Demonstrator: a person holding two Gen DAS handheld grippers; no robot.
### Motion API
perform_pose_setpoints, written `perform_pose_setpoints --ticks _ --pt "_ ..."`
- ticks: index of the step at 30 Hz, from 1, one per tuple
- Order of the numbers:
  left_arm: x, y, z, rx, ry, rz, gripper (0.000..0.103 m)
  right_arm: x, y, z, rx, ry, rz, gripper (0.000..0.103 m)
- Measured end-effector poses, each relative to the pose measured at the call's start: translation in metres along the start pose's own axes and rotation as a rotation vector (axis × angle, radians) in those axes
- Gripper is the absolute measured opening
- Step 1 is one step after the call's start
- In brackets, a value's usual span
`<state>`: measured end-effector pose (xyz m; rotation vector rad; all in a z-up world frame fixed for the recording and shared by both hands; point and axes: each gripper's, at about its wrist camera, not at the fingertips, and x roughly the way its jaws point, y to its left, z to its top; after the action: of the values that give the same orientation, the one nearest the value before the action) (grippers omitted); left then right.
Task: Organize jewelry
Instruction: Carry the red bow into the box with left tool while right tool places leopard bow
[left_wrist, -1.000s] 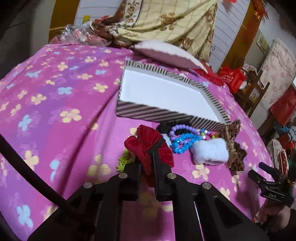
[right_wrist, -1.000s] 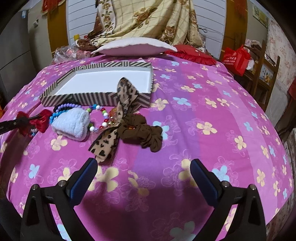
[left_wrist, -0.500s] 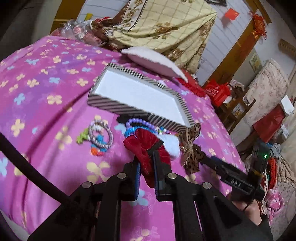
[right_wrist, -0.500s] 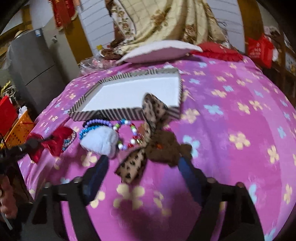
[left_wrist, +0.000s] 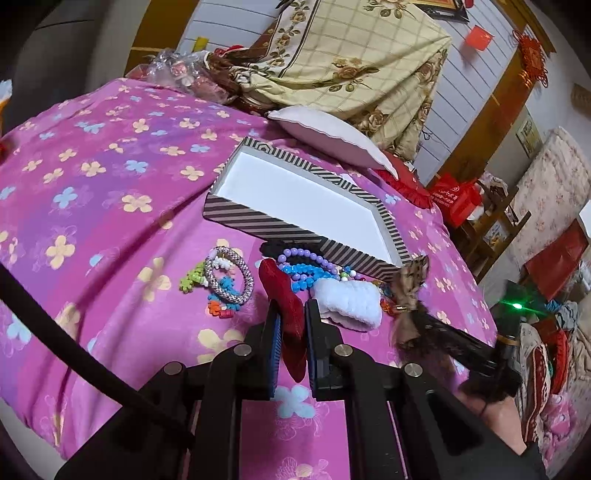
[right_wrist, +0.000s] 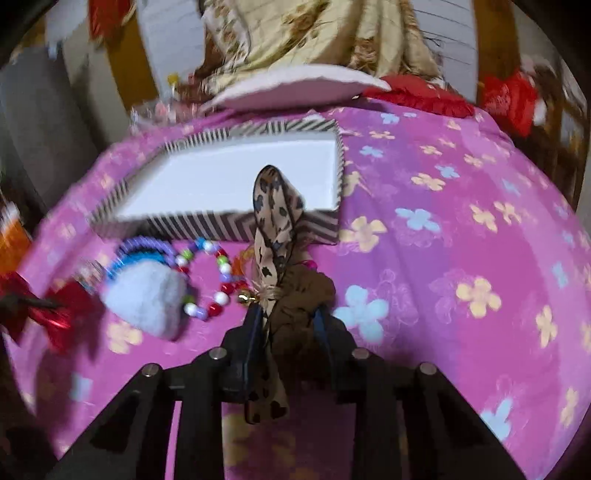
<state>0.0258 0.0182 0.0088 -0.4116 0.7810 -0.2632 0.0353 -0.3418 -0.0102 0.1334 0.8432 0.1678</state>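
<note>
My left gripper (left_wrist: 291, 314) is shut on a red bow hair tie (left_wrist: 283, 295) and holds it above the pink bedspread, short of the striped box (left_wrist: 295, 229) with its white inside. My right gripper (right_wrist: 286, 317) is shut on the brown scrunchie with the leopard-print bow (right_wrist: 275, 218), in front of the same box (right_wrist: 221, 225). In the left wrist view that bow (left_wrist: 408, 284) hangs from the right gripper's fingers. On the bed lie a white fluffy scrunchie (left_wrist: 351, 301), purple and blue bead bracelets (left_wrist: 306, 264), a braided bangle (left_wrist: 231, 273) and a multicolour bead bracelet (right_wrist: 214, 280).
A pink pillow (left_wrist: 328, 134) and a yellow floral quilt (left_wrist: 354, 62) lie behind the box. Small coloured clips (left_wrist: 194, 282) sit by the bangle. Wooden furniture and red bags (left_wrist: 456, 195) stand beyond the bed's right edge.
My right gripper has closed on the brown scrunchie with the leopard bow, having been open a second ago. My left gripper has lifted back with the red bow, uncovering the bangle and clips.
</note>
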Motion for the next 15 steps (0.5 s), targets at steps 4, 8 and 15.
perform_pose_setpoints --ticks 4,8,15 --pt "0.0 0.002 -0.001 -0.007 0.005 -0.005 0.0 -0.03 -0.005 -0.004 0.022 -0.072 0.029 0.029" --pt "-0.004 0.0 -0.001 -0.003 -0.013 -0.012 0.0 -0.057 -0.012 -0.004 0.071 -0.149 0.098 0.029" --pt "0.0 -0.001 0.013 -0.007 -0.038 -0.055 0.0 -0.053 0.001 0.004 0.057 -0.173 0.127 0.029"
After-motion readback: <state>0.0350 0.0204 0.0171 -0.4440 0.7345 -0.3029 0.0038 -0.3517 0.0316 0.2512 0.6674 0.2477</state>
